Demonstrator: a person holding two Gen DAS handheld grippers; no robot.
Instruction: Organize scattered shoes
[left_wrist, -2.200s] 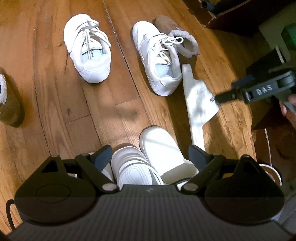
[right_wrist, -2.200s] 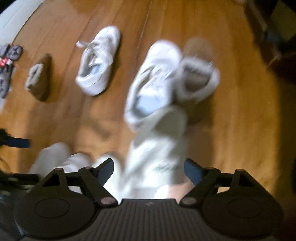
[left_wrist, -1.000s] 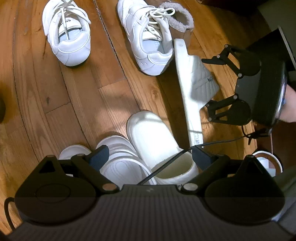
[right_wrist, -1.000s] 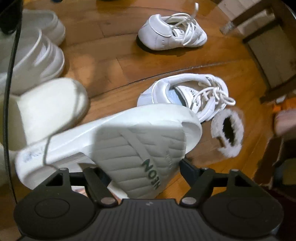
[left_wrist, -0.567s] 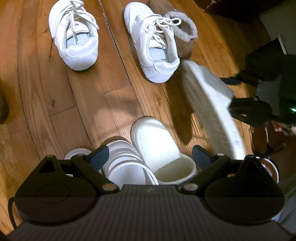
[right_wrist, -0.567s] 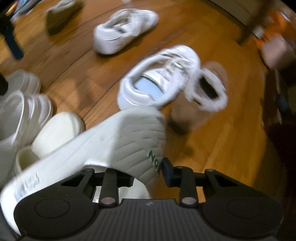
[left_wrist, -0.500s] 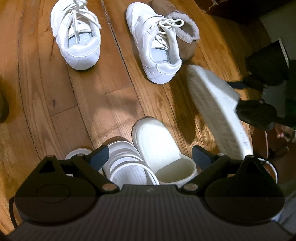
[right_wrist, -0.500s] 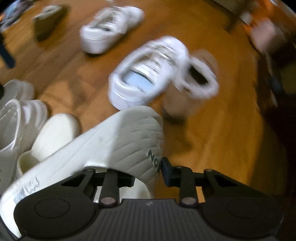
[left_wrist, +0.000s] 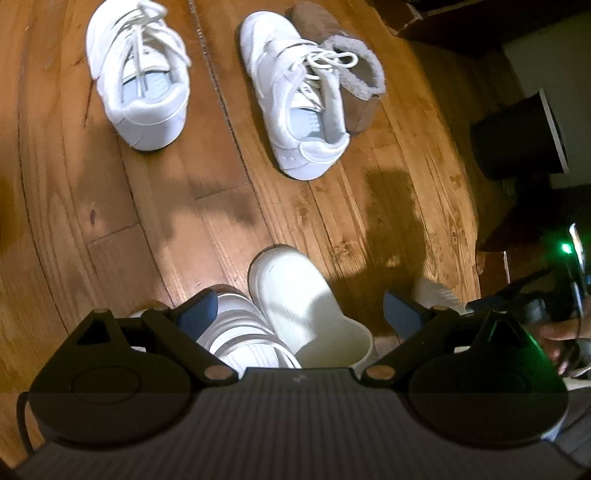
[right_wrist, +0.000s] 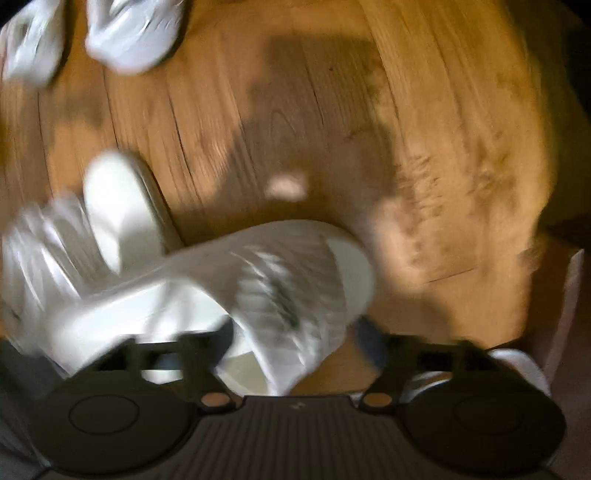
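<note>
Right gripper (right_wrist: 295, 336): jaws spread wide, having just been opening; the ribbed slide (right_wrist: 236, 291) lies between and ahead of them, blurred, and the pads no longer appear to press it. The slide's toe points up and right, its heel trails left toward the row; whether it rests flat on the floor cannot be told through the blur. Left gripper (left_wrist: 299, 310): jaws open, holding nothing, hovering over the row. Row, directly below the left jaws: plain slide (left_wrist: 306, 306), toe away from the camera, touching a banded sandal (left_wrist: 236, 332) on its left; in the left view a sliver of the ribbed slide shows just to the right of the right finger. Further out: right sneaker (left_wrist: 299, 103), heel toward the camera, with a brown fleece slipper (left_wrist: 351, 85) touching its far side; left sneaker (left_wrist: 140, 74), well apart from its mate across a floorboard seam. Floor (left_wrist: 332, 206): bare wood between the row and the sneakers. A hand (left_wrist: 557, 336) at the right edge bears the right gripper. Step in hand, as judged: release of the ribbed slide beside the plain slide, pairing them. Next move calls for checking that the slide sits upright and parallel to its mate, nudging the heel in if skewed, then reaching for the nearer sneaker without catching the slipper leaning on it.
</note>
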